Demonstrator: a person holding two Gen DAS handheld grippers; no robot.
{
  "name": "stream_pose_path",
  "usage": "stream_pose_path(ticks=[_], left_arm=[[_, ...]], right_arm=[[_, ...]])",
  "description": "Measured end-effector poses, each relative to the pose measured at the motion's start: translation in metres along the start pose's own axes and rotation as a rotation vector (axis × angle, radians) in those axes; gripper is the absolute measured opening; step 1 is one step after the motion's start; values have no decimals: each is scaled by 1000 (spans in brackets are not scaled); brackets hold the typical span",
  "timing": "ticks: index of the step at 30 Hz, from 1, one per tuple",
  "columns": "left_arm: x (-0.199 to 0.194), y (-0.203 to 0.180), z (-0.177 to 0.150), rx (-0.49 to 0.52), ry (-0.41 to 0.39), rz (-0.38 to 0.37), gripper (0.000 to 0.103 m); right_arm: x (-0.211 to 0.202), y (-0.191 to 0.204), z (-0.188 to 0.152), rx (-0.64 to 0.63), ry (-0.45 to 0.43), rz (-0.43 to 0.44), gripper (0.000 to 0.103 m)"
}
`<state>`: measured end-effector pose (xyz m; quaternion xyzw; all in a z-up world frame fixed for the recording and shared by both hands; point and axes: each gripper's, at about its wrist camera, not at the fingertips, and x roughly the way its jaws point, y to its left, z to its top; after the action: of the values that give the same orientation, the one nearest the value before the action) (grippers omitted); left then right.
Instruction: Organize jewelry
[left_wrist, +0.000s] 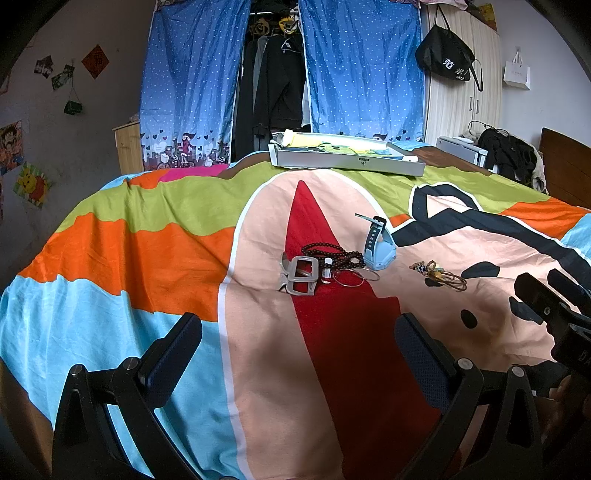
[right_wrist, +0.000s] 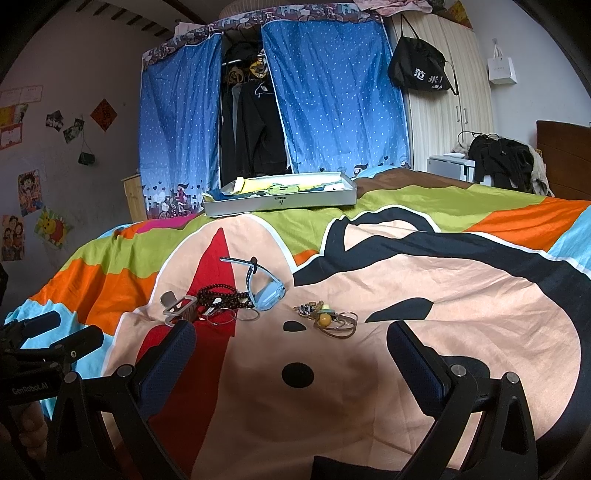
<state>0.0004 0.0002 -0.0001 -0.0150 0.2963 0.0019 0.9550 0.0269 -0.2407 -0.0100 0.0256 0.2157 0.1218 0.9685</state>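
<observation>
Both grippers, left (left_wrist: 295, 354) and right (right_wrist: 291, 358), hang wide open and empty over the bed (left_wrist: 147, 258). The beads (left_wrist: 332, 253), watch (left_wrist: 378, 247) and bangles (left_wrist: 354, 277) sit heaped mid-bed, probably headed for the far tray (left_wrist: 347, 162).

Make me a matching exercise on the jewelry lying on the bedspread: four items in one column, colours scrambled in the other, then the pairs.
Items
1. watch
2. bead necklace
3. buckle
4. box at the far edge of the bed

Colours
A. dark brown
B. white-grey sides
C. light blue
D. dull silver-grey

Pairs: 1-C, 2-A, 3-D, 4-B

Both tools, left and right, are open and hold nothing.
</observation>
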Motion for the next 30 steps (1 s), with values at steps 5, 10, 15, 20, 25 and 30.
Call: stream_pose_path(ticks=[5,10,15,20,25,30], left_arm=[[3,-5,-7,-4,1,0,102],[0,-8,-11,-8,6,7,102],[4,-3,-6,-11,10,13,102],[9,-2,-5,-7,26,29,102],[22,5,-3,-16,57,53,102],[43,13,0,-6,107,56,102]], right_arm=[[2,-2,-4,5,8,-3,103],[5,2,-5,4,16,-4,103],[6,1,-6,0,31,-6,103],[11,1,-4,5,64,-17,103],[18,0,-4,15,105,-25,103],[33,1,-1,-1,167,-5,103]])
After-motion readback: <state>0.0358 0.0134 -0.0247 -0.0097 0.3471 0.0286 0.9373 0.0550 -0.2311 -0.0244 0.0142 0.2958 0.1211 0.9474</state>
